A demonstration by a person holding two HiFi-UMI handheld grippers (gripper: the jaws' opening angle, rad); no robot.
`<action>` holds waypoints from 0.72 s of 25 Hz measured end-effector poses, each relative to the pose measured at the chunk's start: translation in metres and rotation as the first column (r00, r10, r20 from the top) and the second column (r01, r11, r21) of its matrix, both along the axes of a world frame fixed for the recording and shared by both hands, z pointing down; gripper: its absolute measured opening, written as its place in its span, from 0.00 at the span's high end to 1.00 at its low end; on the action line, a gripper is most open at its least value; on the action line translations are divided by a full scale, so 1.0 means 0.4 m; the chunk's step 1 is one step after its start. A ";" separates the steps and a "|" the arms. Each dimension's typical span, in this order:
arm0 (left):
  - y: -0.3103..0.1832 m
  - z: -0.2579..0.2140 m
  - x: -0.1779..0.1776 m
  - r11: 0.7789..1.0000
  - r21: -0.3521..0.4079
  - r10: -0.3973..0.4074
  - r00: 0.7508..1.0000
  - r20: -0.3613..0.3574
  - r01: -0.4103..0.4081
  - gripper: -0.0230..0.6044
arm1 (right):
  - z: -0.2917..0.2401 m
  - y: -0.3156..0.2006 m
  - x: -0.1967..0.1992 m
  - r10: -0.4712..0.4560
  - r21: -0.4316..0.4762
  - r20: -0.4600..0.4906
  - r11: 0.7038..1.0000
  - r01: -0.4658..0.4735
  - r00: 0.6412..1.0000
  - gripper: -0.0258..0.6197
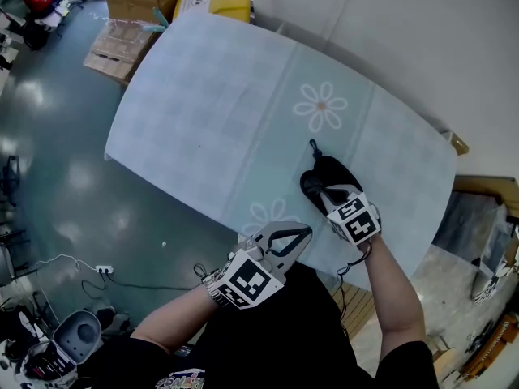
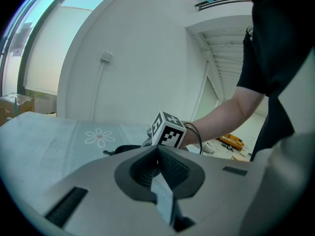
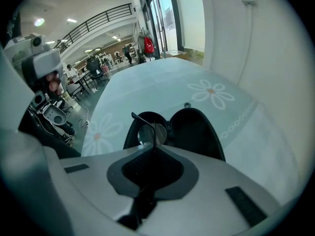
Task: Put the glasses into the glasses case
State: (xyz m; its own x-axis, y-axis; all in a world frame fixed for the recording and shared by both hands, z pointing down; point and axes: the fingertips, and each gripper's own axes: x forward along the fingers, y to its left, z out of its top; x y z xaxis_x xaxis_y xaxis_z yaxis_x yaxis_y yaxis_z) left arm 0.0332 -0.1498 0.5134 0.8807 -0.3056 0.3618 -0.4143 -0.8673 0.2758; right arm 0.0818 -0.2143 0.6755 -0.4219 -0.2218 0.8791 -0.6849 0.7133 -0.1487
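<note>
Right gripper (image 3: 154, 145) clamped on the thin metal frame of the glasses (image 3: 147, 133), one round lens just above the open glasses case (image 3: 194, 132). Case black, oval and hinged, mid-frame on the pale flower-printed tablecloth (image 1: 243, 96). Left gripper (image 2: 157, 150) pressed together, empty, lower centre of the head view. White label on the yellow box (image 1: 231, 2), top edge, too small to read. Rest of the glasses hidden behind the jaws.

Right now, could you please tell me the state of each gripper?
Left gripper: closed, empty.
Right gripper: closed on the thin metal-framed glasses above the open black glasses case.
</note>
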 end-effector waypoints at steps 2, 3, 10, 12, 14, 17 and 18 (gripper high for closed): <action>0.004 -0.002 -0.001 1.000 0.000 -0.002 1.000 0.001 0.002 0.92 | 0.000 0.006 0.001 -0.006 -0.007 -0.004 1.000 0.006 1.000 0.91; 0.006 -0.003 -0.001 1.000 -0.001 -0.003 1.000 0.002 0.003 0.92 | 0.000 0.010 0.000 -0.009 -0.010 -0.005 1.000 0.009 1.000 0.91; 0.011 -0.002 -0.012 1.000 0.002 -0.001 1.000 0.004 0.001 0.92 | 0.010 0.018 -0.009 -0.025 -0.025 -0.012 0.999 0.025 1.000 0.91; 0.012 -0.003 -0.014 1.000 0.003 -0.001 1.000 0.005 0.001 0.92 | 0.012 0.018 -0.011 -0.027 -0.025 -0.014 0.999 0.027 1.000 0.90; 0.016 -0.007 -0.014 1.000 0.004 0.000 1.000 0.004 0.000 0.92 | 0.011 0.020 -0.010 -0.024 -0.025 -0.012 0.999 0.023 1.000 0.87; 0.026 -0.016 -0.015 1.000 0.010 0.002 1.000 0.001 -0.002 0.92 | 0.007 0.020 -0.004 -0.015 -0.018 -0.014 1.000 0.015 1.000 0.83; 0.029 -0.018 -0.016 1.000 0.012 0.004 1.000 0.001 -0.004 0.92 | 0.005 0.020 -0.001 -0.012 -0.012 -0.016 1.000 0.012 1.000 0.83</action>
State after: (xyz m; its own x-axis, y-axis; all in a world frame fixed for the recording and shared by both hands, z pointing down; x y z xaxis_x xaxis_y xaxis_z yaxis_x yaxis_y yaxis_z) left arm 0.0267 -0.1382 0.5061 0.8815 -0.3067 0.3591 -0.4115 -0.8720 0.2652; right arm 0.0812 -0.2065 0.6777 -0.4101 -0.2063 0.8884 -0.6789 0.7196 -0.1463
